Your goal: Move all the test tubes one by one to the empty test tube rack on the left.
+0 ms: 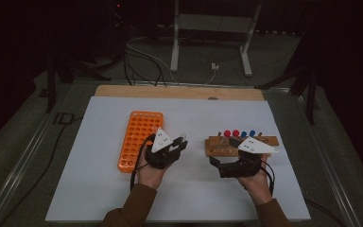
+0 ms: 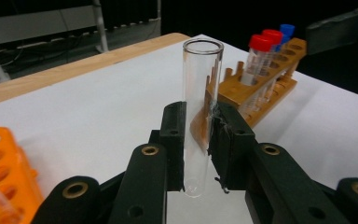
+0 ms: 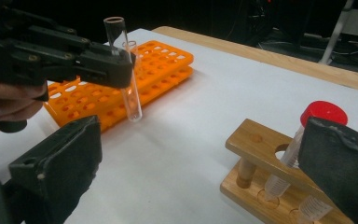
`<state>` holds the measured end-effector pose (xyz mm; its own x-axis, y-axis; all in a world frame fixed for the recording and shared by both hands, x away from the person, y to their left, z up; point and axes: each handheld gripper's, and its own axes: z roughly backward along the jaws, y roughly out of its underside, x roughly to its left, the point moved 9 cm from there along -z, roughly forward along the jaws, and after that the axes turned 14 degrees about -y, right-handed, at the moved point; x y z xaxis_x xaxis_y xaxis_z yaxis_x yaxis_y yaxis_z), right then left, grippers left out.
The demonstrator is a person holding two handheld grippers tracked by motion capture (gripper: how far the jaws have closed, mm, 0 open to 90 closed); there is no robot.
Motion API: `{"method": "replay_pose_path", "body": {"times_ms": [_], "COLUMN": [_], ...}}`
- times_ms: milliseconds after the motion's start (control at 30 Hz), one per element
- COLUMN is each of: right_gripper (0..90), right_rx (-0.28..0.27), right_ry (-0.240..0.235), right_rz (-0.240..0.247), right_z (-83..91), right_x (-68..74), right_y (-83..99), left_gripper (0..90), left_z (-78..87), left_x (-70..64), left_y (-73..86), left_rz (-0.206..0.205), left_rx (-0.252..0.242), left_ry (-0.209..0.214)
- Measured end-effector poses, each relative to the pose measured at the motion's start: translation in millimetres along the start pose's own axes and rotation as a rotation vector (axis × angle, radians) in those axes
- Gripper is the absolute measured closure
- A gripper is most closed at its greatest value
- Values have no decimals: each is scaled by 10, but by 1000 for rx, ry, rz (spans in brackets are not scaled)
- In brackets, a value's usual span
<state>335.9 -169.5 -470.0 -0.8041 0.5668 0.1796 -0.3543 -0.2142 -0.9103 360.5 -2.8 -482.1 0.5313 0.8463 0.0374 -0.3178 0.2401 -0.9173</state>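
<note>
A clear, uncapped glass test tube (image 2: 200,93) stands upright in my left gripper (image 2: 198,135), which is shut on its lower part. In the right gripper view the tube (image 3: 125,70) hangs just above the white mat, in front of the orange tube rack (image 3: 121,88). My left gripper (image 1: 179,144) sits between the orange rack (image 1: 139,137) and the wooden rack (image 1: 246,146). My right gripper (image 3: 205,154) is open wide with nothing between its jaws, close beside the wooden rack (image 3: 261,154). Red-capped tubes (image 2: 260,51) and blue-capped tubes (image 1: 248,134) stand in that wooden rack (image 2: 261,88).
A white mat (image 1: 184,189) covers the table, with a wooden strip (image 1: 179,92) along the far edge. The orange rack (image 2: 0,168) has many holes. Behind the table are metal stand legs (image 1: 175,47) and cables on the floor.
</note>
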Motion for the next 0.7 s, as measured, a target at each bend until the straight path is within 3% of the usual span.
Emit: {"method": "replay_pose_path", "body": {"times_ms": [467,700], "right_gripper": [0,0], "right_rx": [-6,-8], "right_ry": [-6,-9], "right_rz": [-2,-6], "right_z": [14,9], "right_x": [-1,2], "right_y": [-7,-7], "left_gripper": [759,759], "left_z": [23,47], "left_x": [327,597], "left_y": [9,40], "left_rz": [27,74], "left_rx": [3,1], "left_ry": [-47,-103]}}
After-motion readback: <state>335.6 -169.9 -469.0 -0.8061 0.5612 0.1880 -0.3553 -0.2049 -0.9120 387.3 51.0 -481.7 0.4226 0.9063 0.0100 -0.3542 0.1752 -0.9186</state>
